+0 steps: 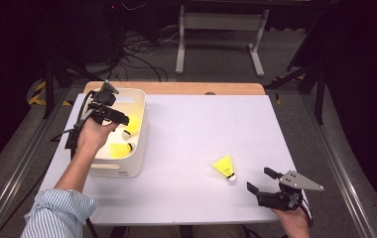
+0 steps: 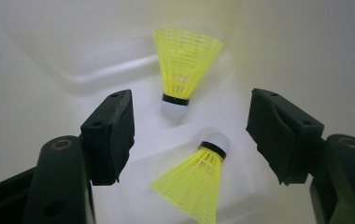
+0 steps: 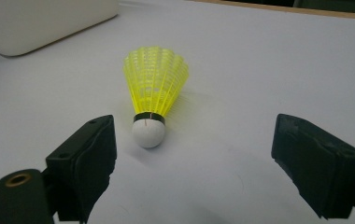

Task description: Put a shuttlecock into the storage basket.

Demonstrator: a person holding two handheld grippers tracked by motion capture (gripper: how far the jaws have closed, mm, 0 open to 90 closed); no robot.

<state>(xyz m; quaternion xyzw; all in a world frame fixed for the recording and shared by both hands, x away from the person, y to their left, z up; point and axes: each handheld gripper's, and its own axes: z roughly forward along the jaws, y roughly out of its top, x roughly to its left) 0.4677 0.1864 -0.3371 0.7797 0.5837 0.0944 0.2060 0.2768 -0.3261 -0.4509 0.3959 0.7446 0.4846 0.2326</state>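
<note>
Standing wide and empty inside the white bin (image 1: 138,130), the left gripper (image 2: 189,135) hangs over two yellow shuttlecocks (image 2: 192,179), seemingly just dropped. The right gripper (image 3: 194,154), jaws wide, faces the last shuttlecock (image 3: 154,95) lying on the table (image 1: 186,129); next it should advance and close on the cork.

Two yellow shuttlecocks (image 2: 185,70) (image 2: 196,179) lying in white bin (image 1: 139,144), third shuttlecock (image 1: 225,167) on table
</note>
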